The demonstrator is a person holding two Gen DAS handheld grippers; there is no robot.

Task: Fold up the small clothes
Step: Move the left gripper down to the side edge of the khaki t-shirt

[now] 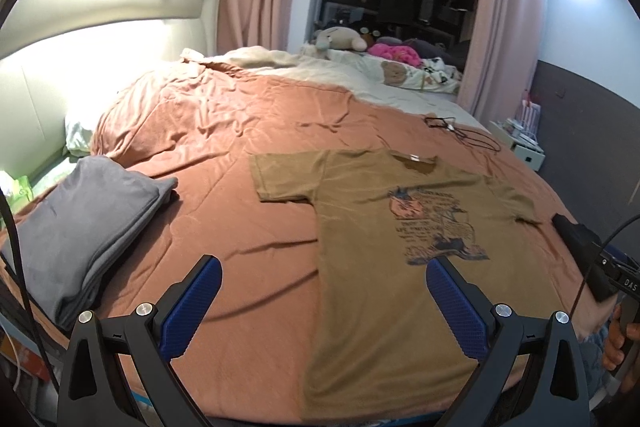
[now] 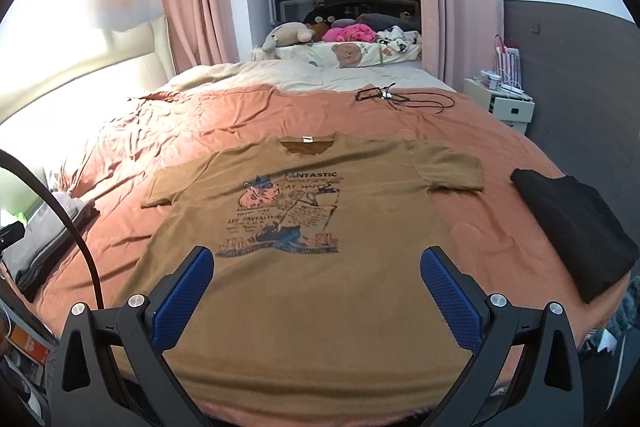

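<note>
- The brown T-shirt (image 2: 320,227) lies flat, print up, on the bed (image 2: 200,119), hem toward the person, collar away.
- The left tool (image 1: 320,311) hovers spread wide and empty above the shirt's left edge; the right tool (image 2: 316,291) (just as wide, empty too) hangs over the lower middle.
- Likely risk: a pinch could catch the rust blanket (image 1: 240,227) with the shirt, dragging both.
- Lifting one side alone could skew the fold.
- Folded grey clothes (image 1: 84,227) and a black garment (image 2: 576,227) flank it; a wide sweep may disturb them.

Black tongs (image 1: 322,291), ribbed blue pads (image 1: 202,303), silver screws.
</note>
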